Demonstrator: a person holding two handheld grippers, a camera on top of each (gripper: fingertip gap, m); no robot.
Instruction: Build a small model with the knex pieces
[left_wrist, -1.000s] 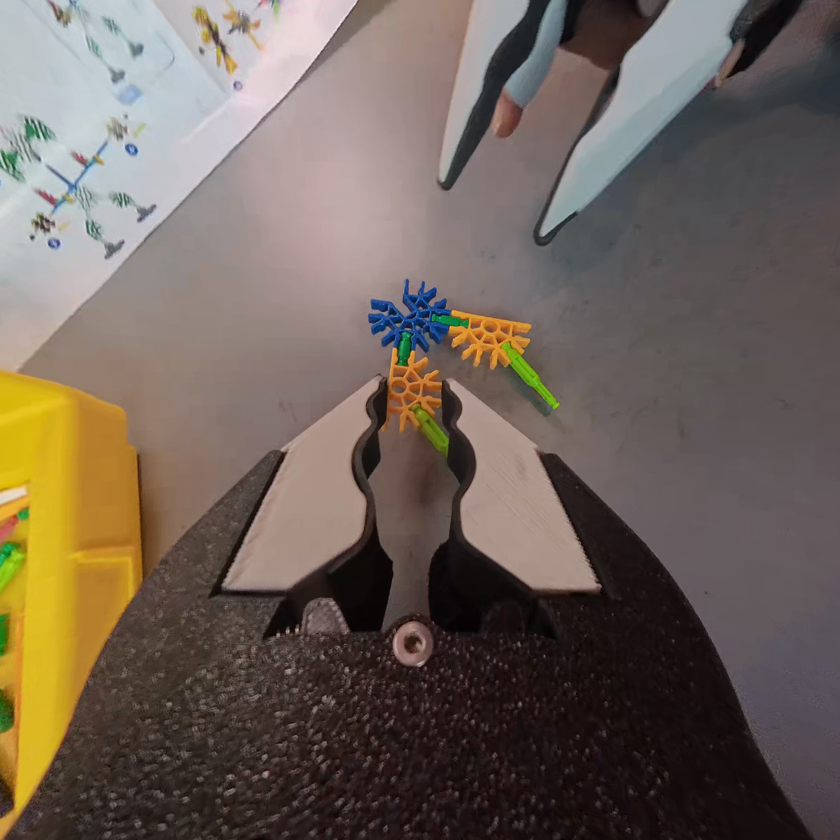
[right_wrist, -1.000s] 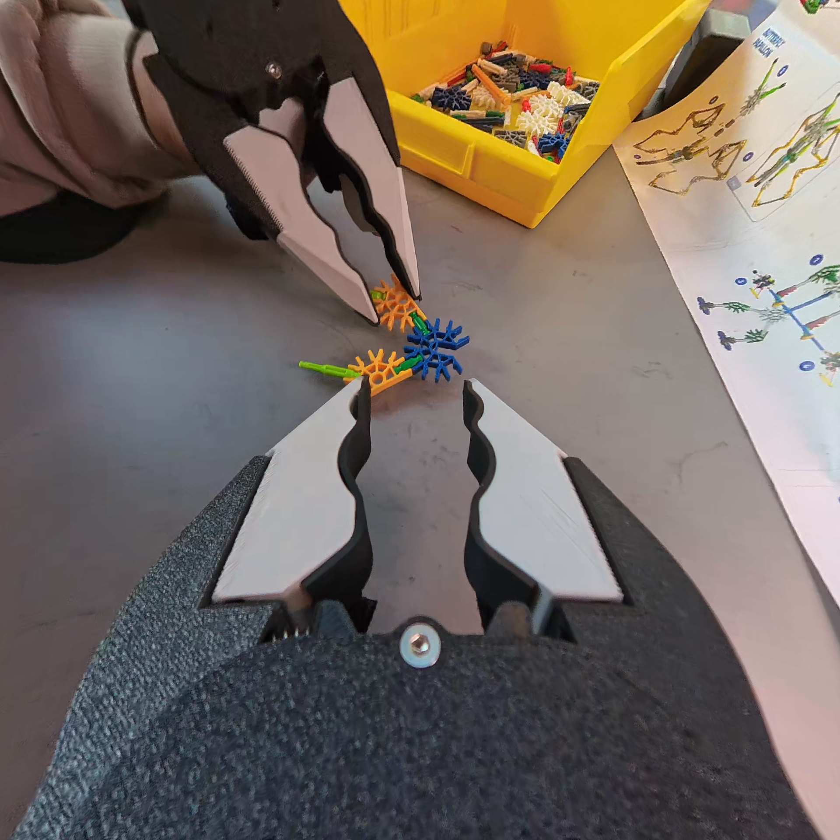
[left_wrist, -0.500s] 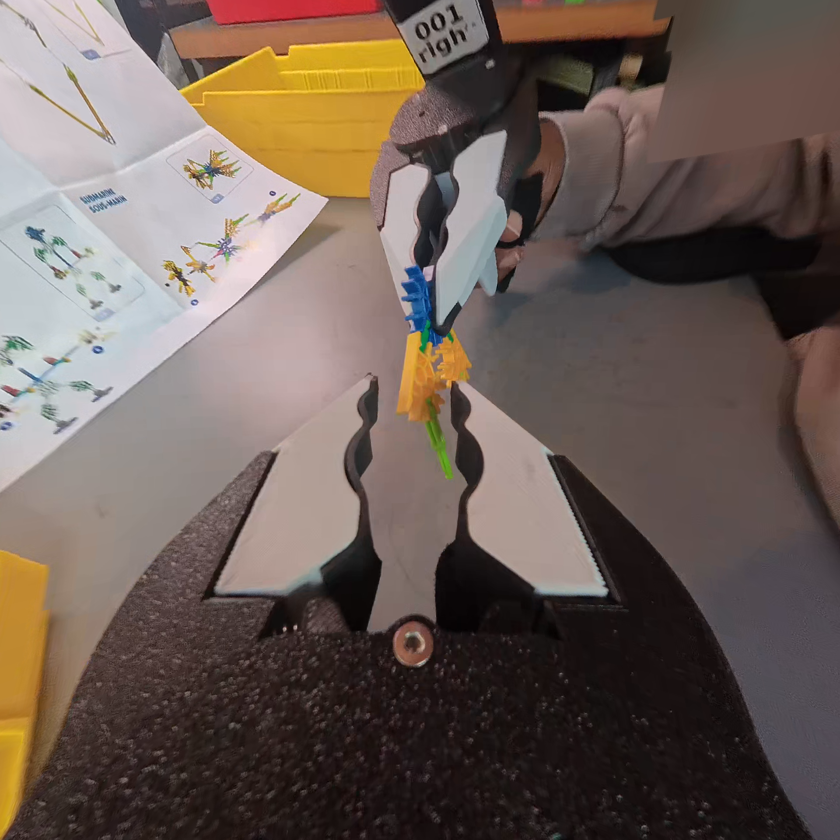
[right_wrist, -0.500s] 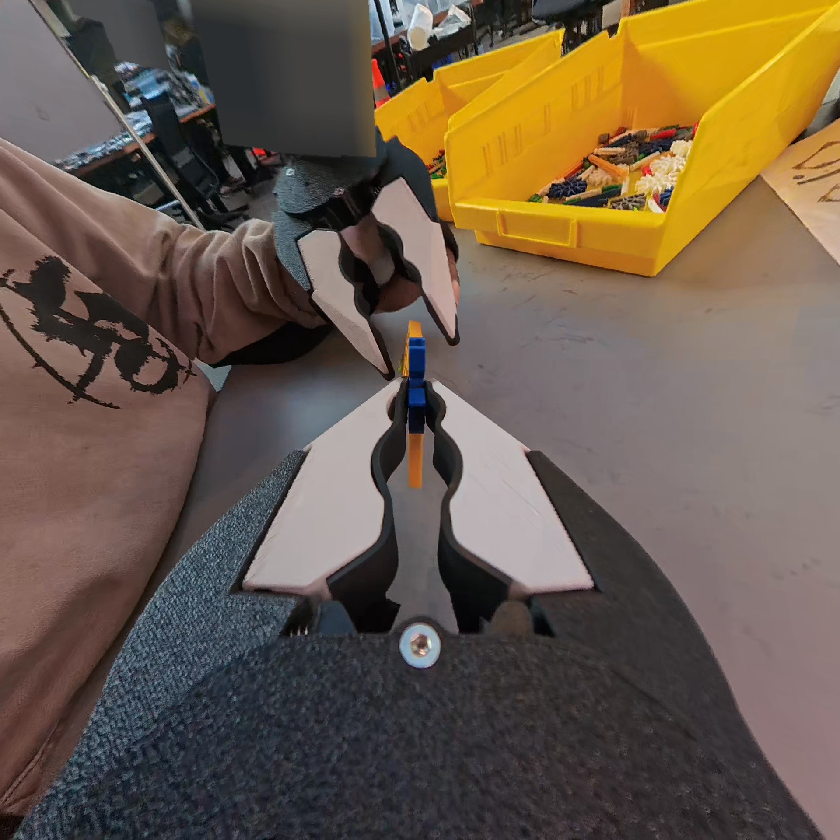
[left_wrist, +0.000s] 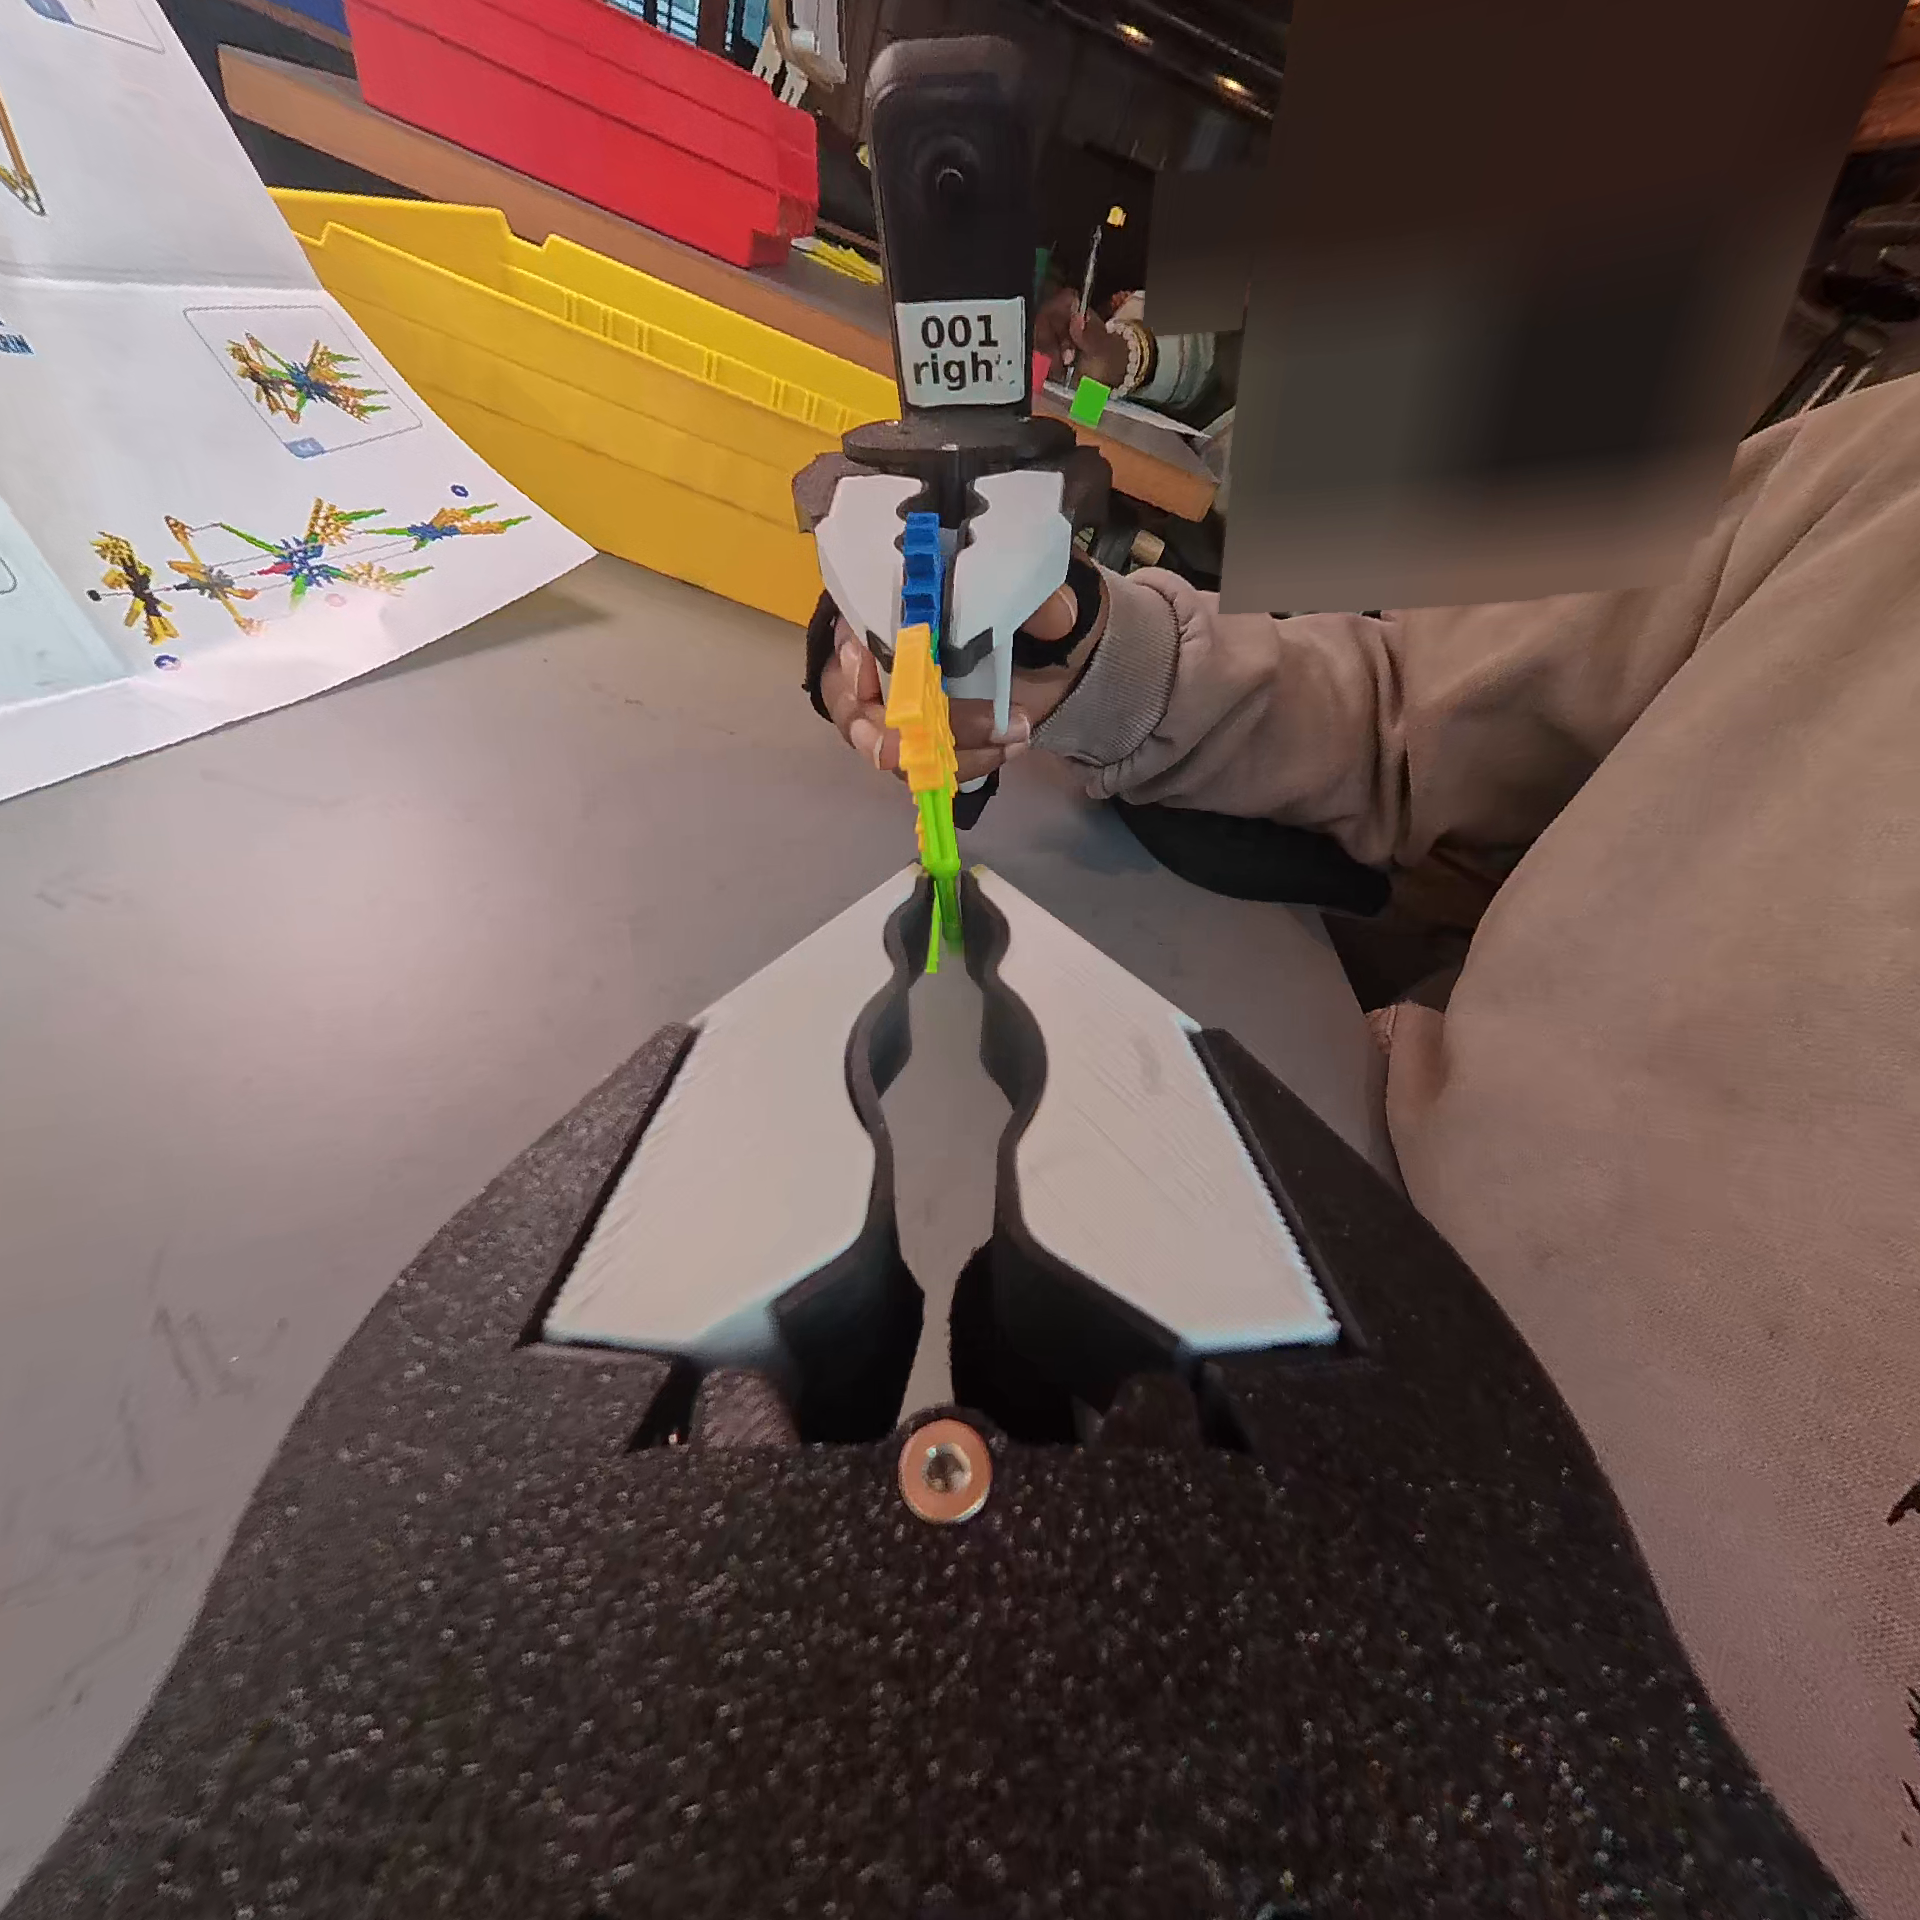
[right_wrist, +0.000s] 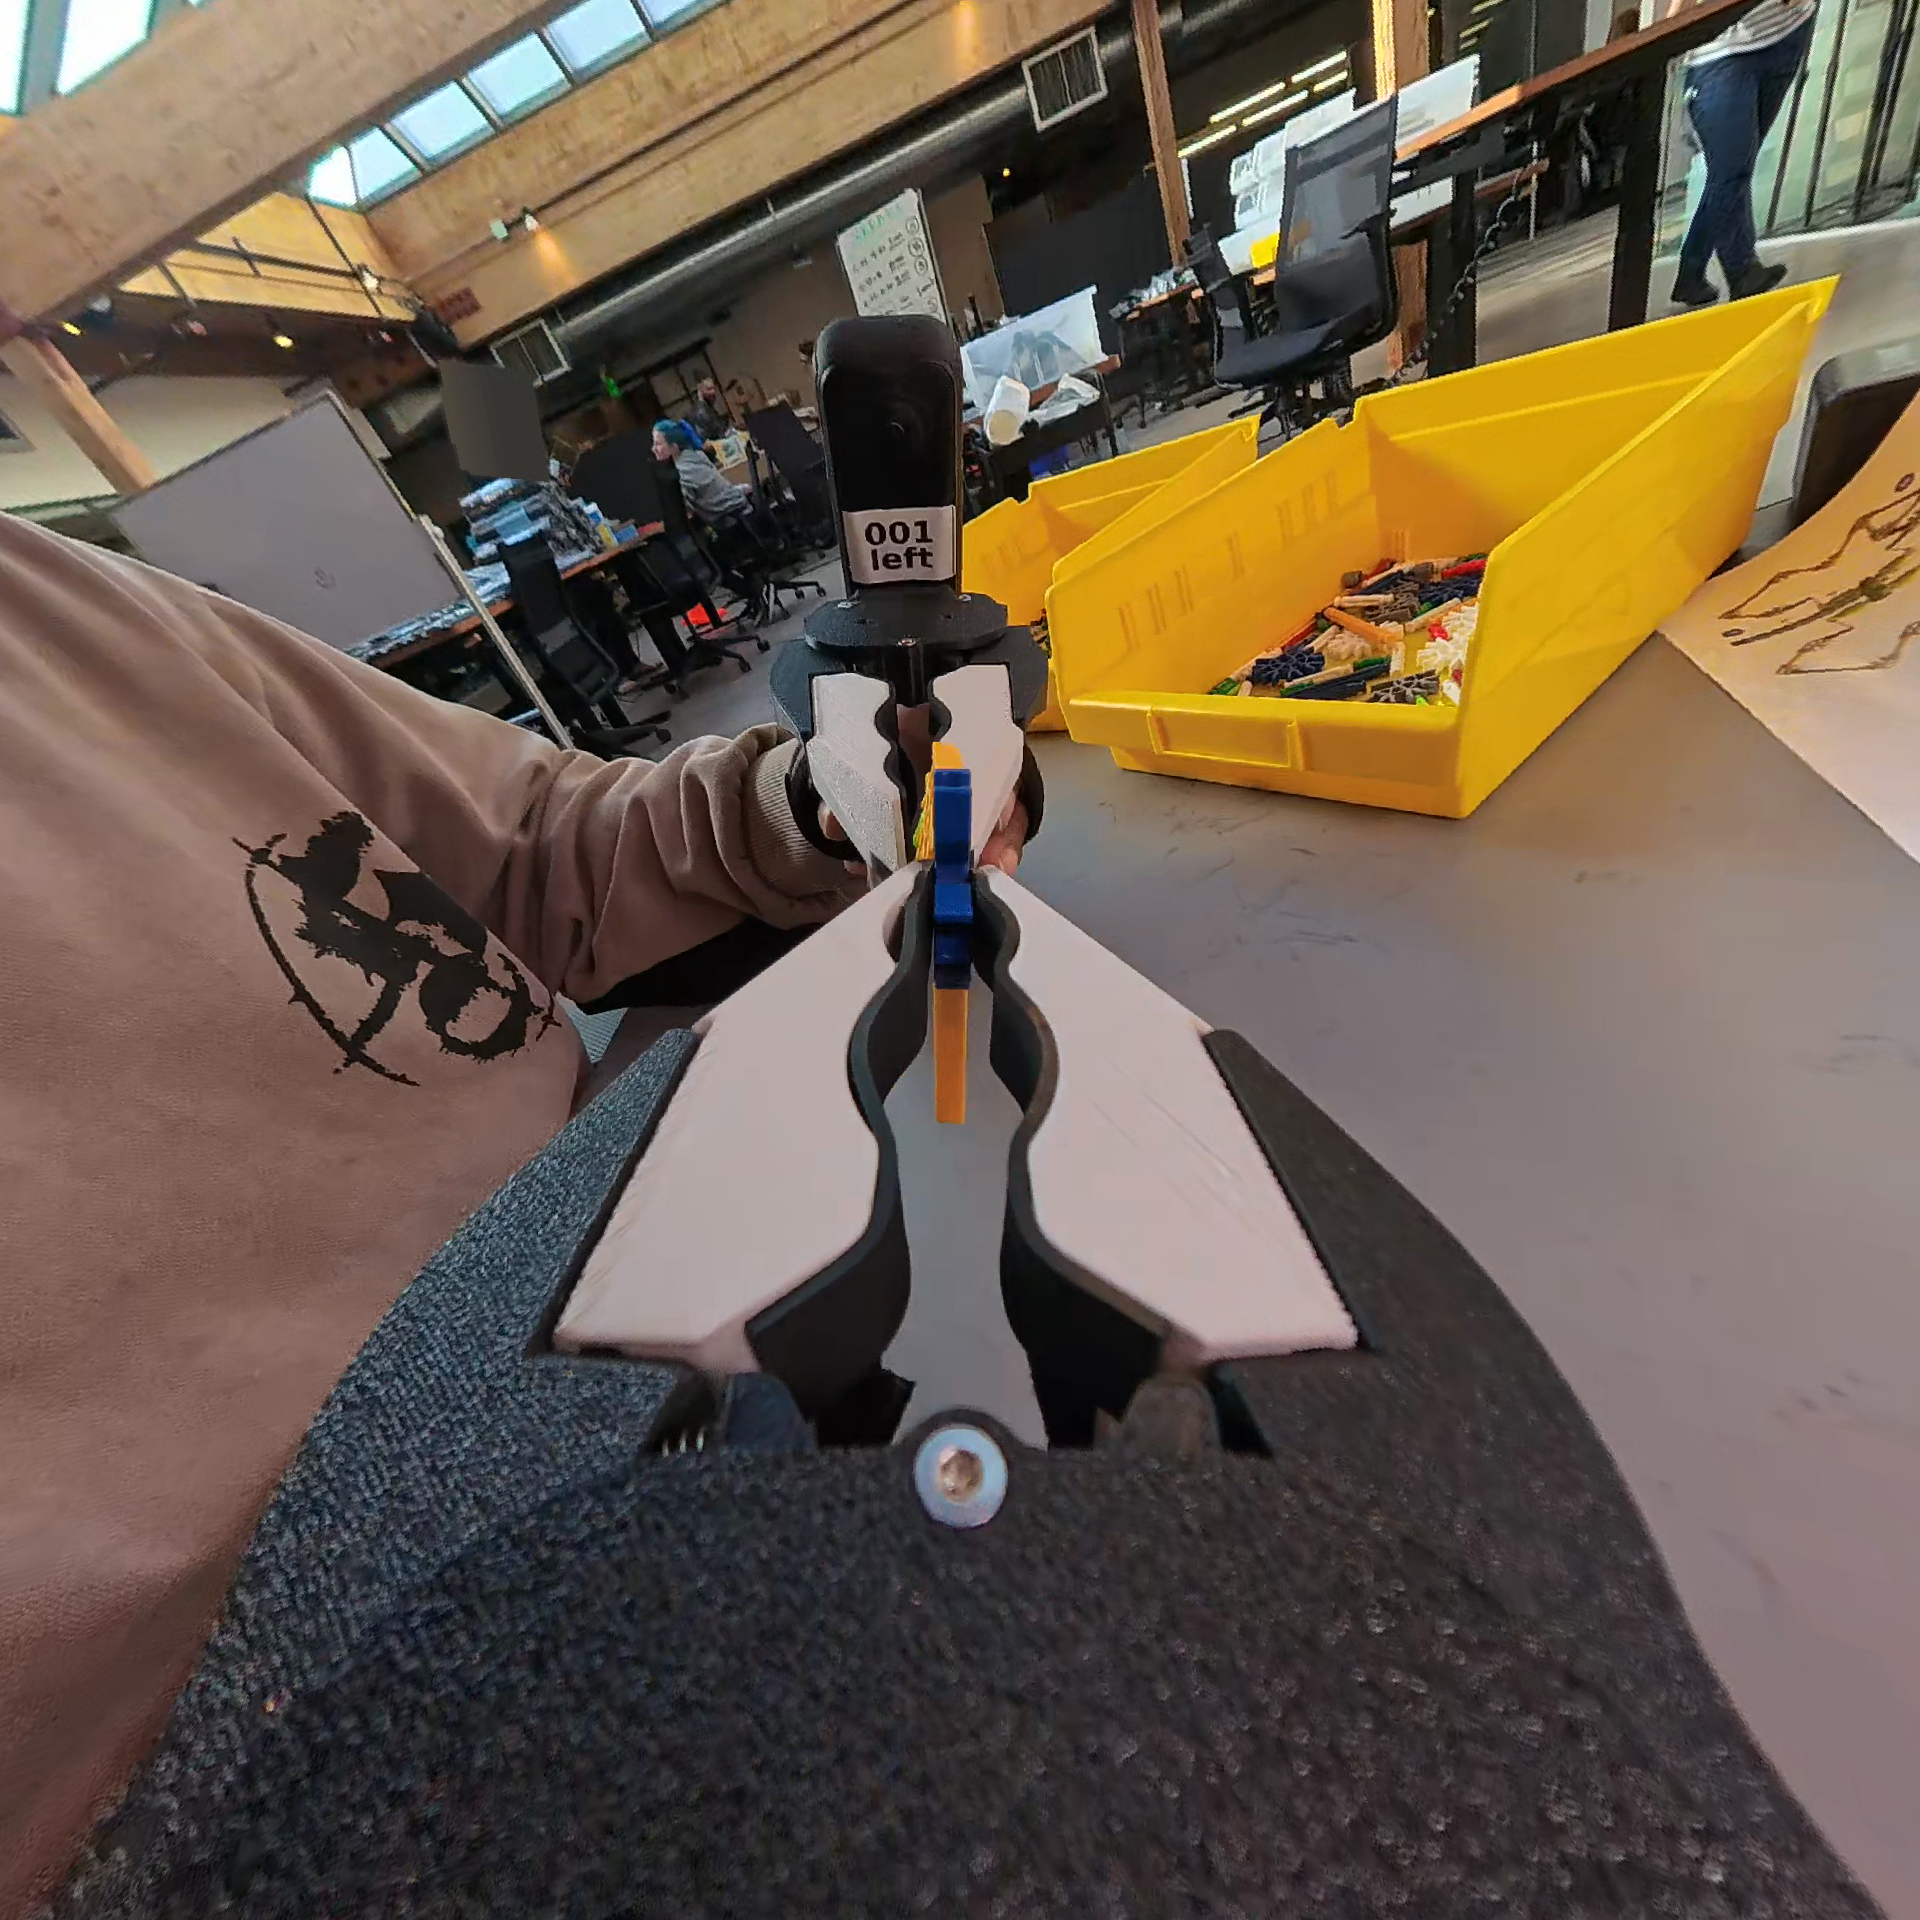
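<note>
A small toy assembly hangs in the air between both grippers, seen edge-on. It is made of a blue snowflake connector (left_wrist: 922, 566), orange connectors (left_wrist: 920, 717) and a green rod (left_wrist: 940, 914). My left gripper (left_wrist: 945, 883) is shut on the green rod at its fingertips. My right gripper (right_wrist: 951, 881) is shut on the blue connector (right_wrist: 951, 894), and an orange piece (right_wrist: 951, 1049) hangs back between its fingers. The two grippers face each other tip to tip above the grey table (left_wrist: 364, 883). The right gripper also shows in the left wrist view (left_wrist: 940, 675), and the left gripper in the right wrist view (right_wrist: 930, 831).
A yellow bin (right_wrist: 1299, 738) with several loose toy pieces stands on the table, with another yellow bin (right_wrist: 1101, 499) behind it. An instruction sheet (left_wrist: 156, 416) lies beside the bins. A red bin (left_wrist: 582, 114) sits farther back. A person's beige sleeve (left_wrist: 1351, 707) and torso are close by. My hands' fingertips stand some 5 cm from each other.
The assembly lay flat on the table with both grippers open beside it. The right gripper shut on the blue connector, the left on the green rod, and both rose.
</note>
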